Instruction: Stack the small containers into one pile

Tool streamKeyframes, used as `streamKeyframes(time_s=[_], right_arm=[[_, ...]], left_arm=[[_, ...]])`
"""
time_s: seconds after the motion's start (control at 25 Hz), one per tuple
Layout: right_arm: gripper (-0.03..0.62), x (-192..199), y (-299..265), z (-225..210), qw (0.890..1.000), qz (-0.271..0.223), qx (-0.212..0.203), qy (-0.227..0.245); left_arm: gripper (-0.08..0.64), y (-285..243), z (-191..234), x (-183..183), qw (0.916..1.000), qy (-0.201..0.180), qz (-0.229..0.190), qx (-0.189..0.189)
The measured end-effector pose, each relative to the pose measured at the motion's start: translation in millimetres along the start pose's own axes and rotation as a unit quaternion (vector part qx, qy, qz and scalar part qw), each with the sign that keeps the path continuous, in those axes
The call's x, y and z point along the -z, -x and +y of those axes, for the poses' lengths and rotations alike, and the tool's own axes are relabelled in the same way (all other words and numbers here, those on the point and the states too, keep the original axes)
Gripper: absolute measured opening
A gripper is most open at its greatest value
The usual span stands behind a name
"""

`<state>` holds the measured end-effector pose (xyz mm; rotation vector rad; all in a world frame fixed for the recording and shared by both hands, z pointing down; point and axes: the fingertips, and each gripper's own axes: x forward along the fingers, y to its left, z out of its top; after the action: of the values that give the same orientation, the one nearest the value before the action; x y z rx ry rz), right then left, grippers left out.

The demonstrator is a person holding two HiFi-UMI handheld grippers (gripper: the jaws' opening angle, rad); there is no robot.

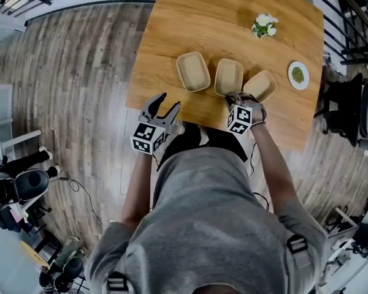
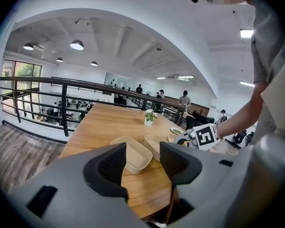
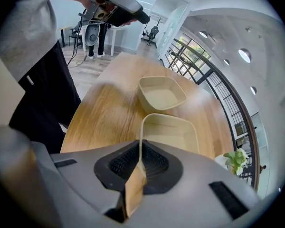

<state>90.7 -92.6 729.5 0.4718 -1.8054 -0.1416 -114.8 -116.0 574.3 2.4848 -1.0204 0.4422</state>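
Observation:
Three shallow beige containers lie side by side on the wooden table [image 1: 172, 35]: a left one [image 1: 193, 71], a middle one [image 1: 229, 76] and a right one [image 1: 260, 86]. My right gripper [image 1: 235, 95] is at the middle container's near edge. In the right gripper view its jaws [image 3: 138, 163] are shut on the thin rim of that container [image 3: 173, 129], with the left container [image 3: 161, 91] beyond. My left gripper [image 1: 168, 103] hangs open over the table's front edge, holding nothing. In the left gripper view it [image 2: 143, 163] faces the left container [image 2: 131, 153].
A small potted plant [image 1: 264, 25] stands at the far side of the table. A white plate with green stuff [image 1: 298, 75] lies near the right edge. A black railing [image 2: 61, 91] runs beyond the table. Wooden floor [image 1: 80, 90] surrounds it.

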Motion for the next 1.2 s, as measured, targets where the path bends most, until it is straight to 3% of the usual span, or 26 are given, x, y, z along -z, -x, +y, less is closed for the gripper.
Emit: streamKeyframes(time_s=[0.68,1.2], right_arm=[[0.020,-19,18,-43,0.997,-0.011,0.058,0.043],[0.020,-74,25,-61,0.989,-0.063,0.076,0.106]], left_arm=[[0.235,-10,3,-13,0.9998,-0.003,-0.017,0.002],[0.235,0,8,-13,0.9996,0.001,-0.022,-0.015]])
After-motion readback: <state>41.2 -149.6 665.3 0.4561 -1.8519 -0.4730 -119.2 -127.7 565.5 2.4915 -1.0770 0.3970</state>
